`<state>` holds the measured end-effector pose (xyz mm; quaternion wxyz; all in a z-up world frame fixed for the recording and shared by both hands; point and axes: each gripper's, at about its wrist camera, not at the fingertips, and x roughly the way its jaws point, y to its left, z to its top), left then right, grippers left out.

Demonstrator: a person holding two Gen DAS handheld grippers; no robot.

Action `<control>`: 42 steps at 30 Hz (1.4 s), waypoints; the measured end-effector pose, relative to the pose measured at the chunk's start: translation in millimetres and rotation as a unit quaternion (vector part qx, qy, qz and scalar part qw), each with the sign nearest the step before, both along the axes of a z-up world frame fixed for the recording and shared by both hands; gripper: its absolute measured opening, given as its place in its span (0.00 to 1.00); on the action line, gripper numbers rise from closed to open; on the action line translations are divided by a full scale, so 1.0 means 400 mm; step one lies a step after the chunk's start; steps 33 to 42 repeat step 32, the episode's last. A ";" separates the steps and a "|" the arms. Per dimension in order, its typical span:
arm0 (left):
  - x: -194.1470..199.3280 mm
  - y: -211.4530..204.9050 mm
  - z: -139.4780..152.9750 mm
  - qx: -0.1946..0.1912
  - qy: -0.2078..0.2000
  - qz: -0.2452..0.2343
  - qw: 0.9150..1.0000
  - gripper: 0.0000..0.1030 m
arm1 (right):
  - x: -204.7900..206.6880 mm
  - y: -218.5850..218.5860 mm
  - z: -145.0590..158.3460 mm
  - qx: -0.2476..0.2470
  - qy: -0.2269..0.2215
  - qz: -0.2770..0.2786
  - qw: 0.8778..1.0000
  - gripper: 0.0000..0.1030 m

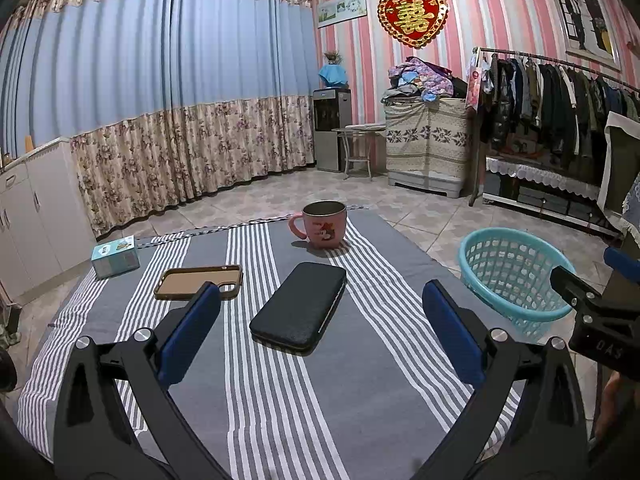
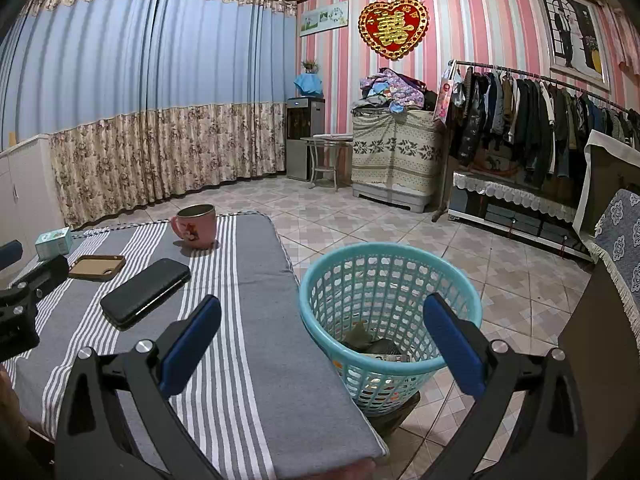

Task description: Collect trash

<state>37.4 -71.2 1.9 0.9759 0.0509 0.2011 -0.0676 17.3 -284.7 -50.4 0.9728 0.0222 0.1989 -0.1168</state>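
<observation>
A teal plastic basket (image 2: 390,280) stands on the floor beside the table's right edge, with dark crumpled trash (image 2: 372,345) lying in its bottom. My right gripper (image 2: 322,314) hovers open over the table edge and the basket's near rim, nothing between its blue pads. My left gripper (image 1: 320,300) is open above the striped tablecloth (image 1: 360,380), just short of a black phone wallet (image 1: 300,308). The basket (image 1: 516,280) shows at the right in the left wrist view, with part of the right gripper's body in front of it.
On the table lie a brown phone case (image 1: 198,282), a pink mug (image 1: 322,226) at the far edge and a small teal box (image 1: 115,257) at the far left. Tiled floor, a clothes rack (image 2: 540,120) and a covered cabinet (image 2: 394,156) lie beyond.
</observation>
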 end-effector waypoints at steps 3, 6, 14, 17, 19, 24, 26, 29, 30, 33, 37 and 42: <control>0.000 0.002 0.000 -0.004 0.002 0.000 1.000 0.95 | -0.001 0.001 0.000 -0.001 0.001 0.000 1.000 0.96; -0.001 0.003 -0.001 -0.002 0.002 0.004 1.000 0.95 | -0.001 0.001 0.001 -0.002 0.000 0.000 1.000 0.96; 0.000 0.002 -0.002 0.000 0.003 0.002 1.000 0.95 | 0.000 0.003 0.000 -0.002 0.001 0.000 1.000 0.96; 0.000 0.004 0.001 0.000 0.002 0.003 1.000 0.95 | 0.000 0.003 0.000 0.000 0.000 -0.001 1.000 0.96; -0.001 0.005 0.002 0.001 0.001 0.003 1.000 0.95 | 0.000 0.002 0.001 -0.001 0.000 0.000 1.000 0.96; -0.004 0.005 0.004 0.001 -0.003 0.002 1.000 0.95 | 0.000 0.003 0.003 -0.002 -0.001 0.000 1.000 0.96; -0.004 0.002 0.005 0.007 -0.006 0.005 1.000 0.95 | 0.001 0.002 0.003 -0.001 -0.002 -0.001 1.000 0.96; -0.007 -0.003 0.005 0.007 -0.004 0.000 1.000 0.95 | 0.001 -0.001 0.004 -0.001 -0.002 0.000 1.000 0.96; -0.008 -0.004 0.004 0.006 -0.004 0.000 1.000 0.95 | 0.001 -0.001 0.004 -0.001 -0.002 0.000 1.000 0.96; -0.007 -0.005 0.003 0.005 -0.003 -0.002 1.000 0.95 | 0.001 -0.002 0.004 -0.001 -0.003 0.000 1.000 0.96; -0.007 -0.005 0.003 0.005 -0.003 -0.002 1.000 0.95 | 0.001 -0.002 0.004 -0.001 -0.003 0.000 1.000 0.96; -0.007 -0.005 0.003 0.005 -0.003 -0.002 1.000 0.95 | 0.001 -0.002 0.004 -0.001 -0.003 0.000 1.000 0.96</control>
